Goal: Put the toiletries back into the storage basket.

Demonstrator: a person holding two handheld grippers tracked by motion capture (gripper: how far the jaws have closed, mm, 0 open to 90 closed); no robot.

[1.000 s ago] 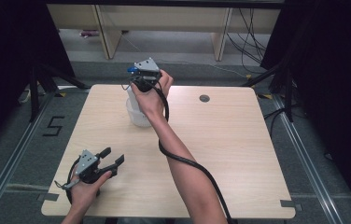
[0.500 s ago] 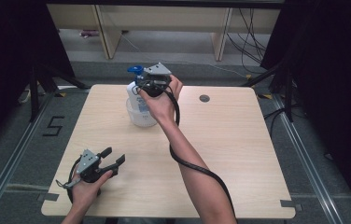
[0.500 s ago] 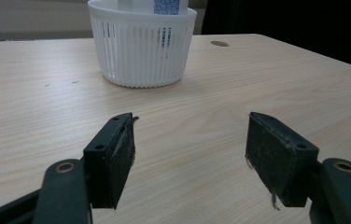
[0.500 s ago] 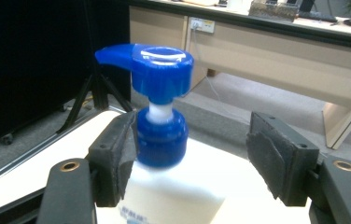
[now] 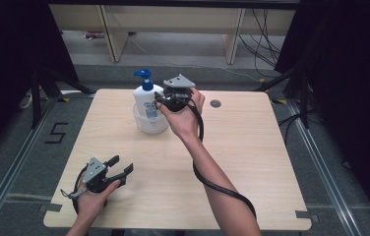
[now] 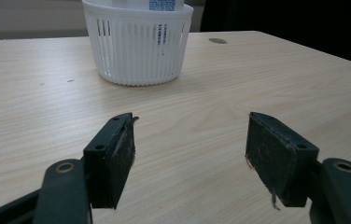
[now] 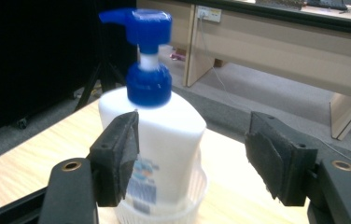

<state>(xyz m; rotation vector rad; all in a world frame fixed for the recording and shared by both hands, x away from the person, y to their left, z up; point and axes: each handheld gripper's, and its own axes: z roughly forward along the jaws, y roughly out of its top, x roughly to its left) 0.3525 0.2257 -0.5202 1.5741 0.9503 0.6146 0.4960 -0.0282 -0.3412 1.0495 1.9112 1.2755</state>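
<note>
Pump bottle (image 5: 146, 101) now stands upright inside the white slotted basket (image 5: 149, 124) at the far left of the tabletop (image 5: 252, 162). A second ago our right gripper (image 5: 162, 101) sat over the bottle and hid most of it; since then its jaws have just been opening, and it has slid off to the bottle's right, so the blue pump head is in plain sight. In the right gripper view the pads stand wide apart with the bottle (image 7: 151, 140) ahead of them and nothing pressed between. We judge the placing into the basket done and the hand backing away. Our left gripper (image 5: 120, 167) rests near the front edge, jaws apart and empty, aimed toward the basket (image 6: 137, 46).
</note>
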